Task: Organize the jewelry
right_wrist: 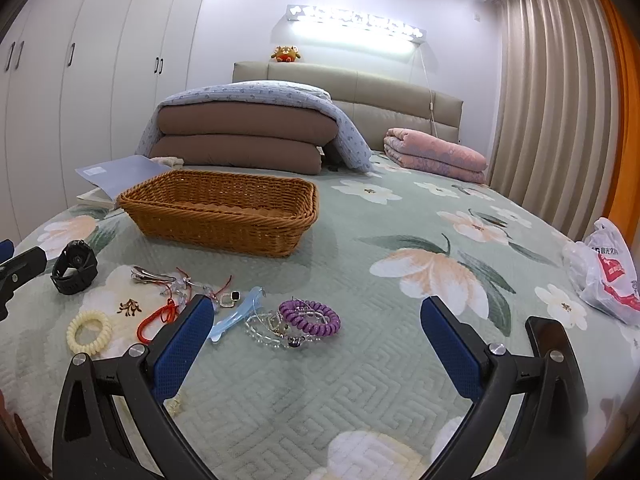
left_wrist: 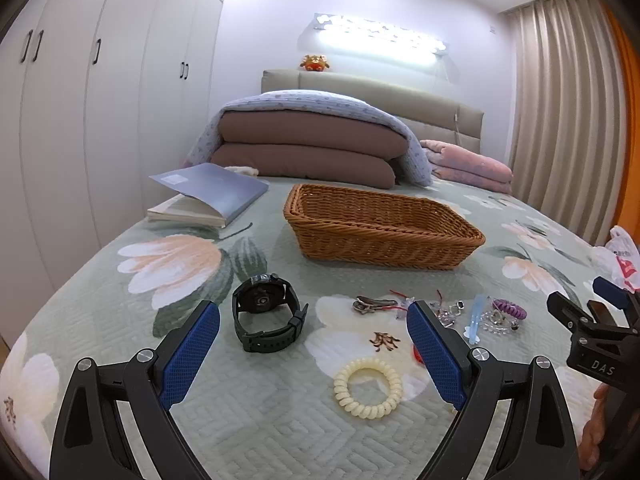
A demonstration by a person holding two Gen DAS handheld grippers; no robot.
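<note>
Jewelry pieces [right_wrist: 248, 312] lie scattered on the bed [right_wrist: 400, 360] before the wicker basket [right_wrist: 224, 212] (nothing visible inside); my left tool [left_wrist: 313, 356] and right tool [right_wrist: 317, 350] hover released.

On the bed [left_wrist: 280, 420], the basket [left_wrist: 380, 236] is set at 12 o'clock, with the book [left_wrist: 212, 196] at its 9 o'clock. The watch [left_wrist: 266, 312], hair tie [left_wrist: 368, 388] and clip [left_wrist: 374, 305] are laid before the basket; folded bedding [left_wrist: 308, 144] is stacked behind it.

black arms, silver screws, blue textured fingers [left_wrist: 192, 354]; "das" marking; maybe bare skin at edge.
</note>
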